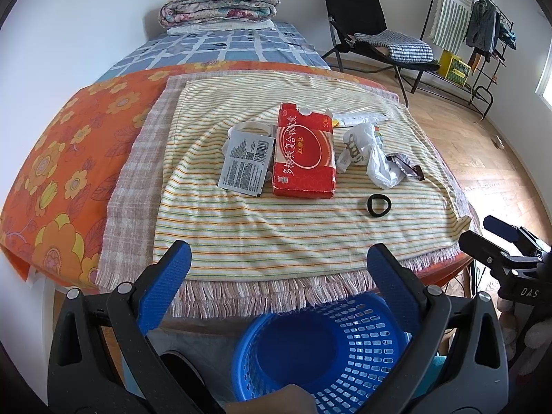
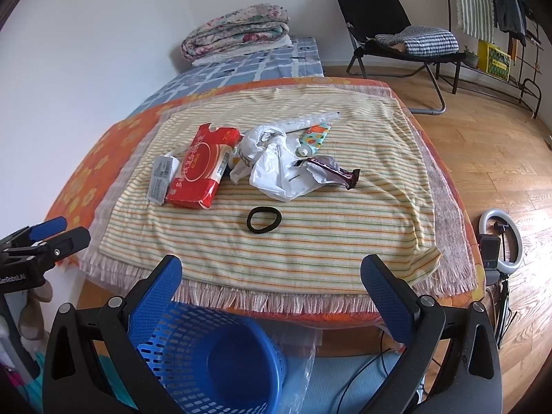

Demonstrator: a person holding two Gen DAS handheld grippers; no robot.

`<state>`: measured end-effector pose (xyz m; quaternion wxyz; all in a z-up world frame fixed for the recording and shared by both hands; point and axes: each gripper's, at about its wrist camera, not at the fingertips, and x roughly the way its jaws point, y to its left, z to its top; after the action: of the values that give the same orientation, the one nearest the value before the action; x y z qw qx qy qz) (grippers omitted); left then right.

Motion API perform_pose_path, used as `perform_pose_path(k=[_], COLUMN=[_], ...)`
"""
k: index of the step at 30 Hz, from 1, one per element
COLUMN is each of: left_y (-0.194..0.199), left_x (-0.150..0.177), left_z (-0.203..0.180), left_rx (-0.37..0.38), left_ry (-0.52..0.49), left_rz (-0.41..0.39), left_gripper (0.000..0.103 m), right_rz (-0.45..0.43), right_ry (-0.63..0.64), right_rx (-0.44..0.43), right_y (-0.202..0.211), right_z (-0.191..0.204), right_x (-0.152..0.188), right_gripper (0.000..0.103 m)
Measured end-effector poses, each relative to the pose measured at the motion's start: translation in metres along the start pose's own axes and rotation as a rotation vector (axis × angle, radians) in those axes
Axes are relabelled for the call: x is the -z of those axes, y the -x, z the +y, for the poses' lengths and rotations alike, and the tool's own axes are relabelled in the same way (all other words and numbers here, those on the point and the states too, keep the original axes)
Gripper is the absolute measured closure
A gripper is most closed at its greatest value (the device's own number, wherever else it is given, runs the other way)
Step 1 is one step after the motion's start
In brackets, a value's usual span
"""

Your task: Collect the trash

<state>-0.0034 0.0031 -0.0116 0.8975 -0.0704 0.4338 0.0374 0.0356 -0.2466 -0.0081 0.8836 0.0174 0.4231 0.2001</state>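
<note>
Trash lies on a striped towel [image 1: 283, 234] [image 2: 310, 241] on the bed: a red carton [image 1: 303, 153] [image 2: 201, 170], a grey foil sachet [image 1: 245, 162] [image 2: 160, 177], crumpled white plastic bags [image 1: 372, 158] [image 2: 276, 165], a dark snack wrapper [image 2: 334, 170] [image 1: 405, 167], a small colourful tube [image 2: 315, 138] and a black hair band [image 1: 378, 204] [image 2: 264, 219]. A blue slotted bin [image 1: 327, 348] [image 2: 220, 355] stands below the bed's near edge. My left gripper [image 1: 279, 276] and right gripper [image 2: 270, 286] both hover open and hold nothing, short of the towel above the bin.
A folded floral quilt [image 1: 219, 3] [image 2: 238, 29] sits at the bed's far end. A black folding chair [image 1: 376, 38] [image 2: 403, 34] and a clothes rack [image 1: 483, 34] stand on the wooden floor to the right. A ring light [image 2: 503, 238] stands by the bed's right corner.
</note>
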Motion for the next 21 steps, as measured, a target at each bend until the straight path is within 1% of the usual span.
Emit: perform_pose_path(k=[21], left_y=[-0.0001], left_x=[0.0001], left_z=[0.0008], left_rx=[-0.001], left_ry=[0.002], left_rz=[0.002], left_gripper=[0.000], right_rz=[0.014], right_ry=[-0.005], right_rx=[-0.002], right_y=[-0.0029], right_z=[-0.0011], right_x=[0.0027], right_gripper=[0.000])
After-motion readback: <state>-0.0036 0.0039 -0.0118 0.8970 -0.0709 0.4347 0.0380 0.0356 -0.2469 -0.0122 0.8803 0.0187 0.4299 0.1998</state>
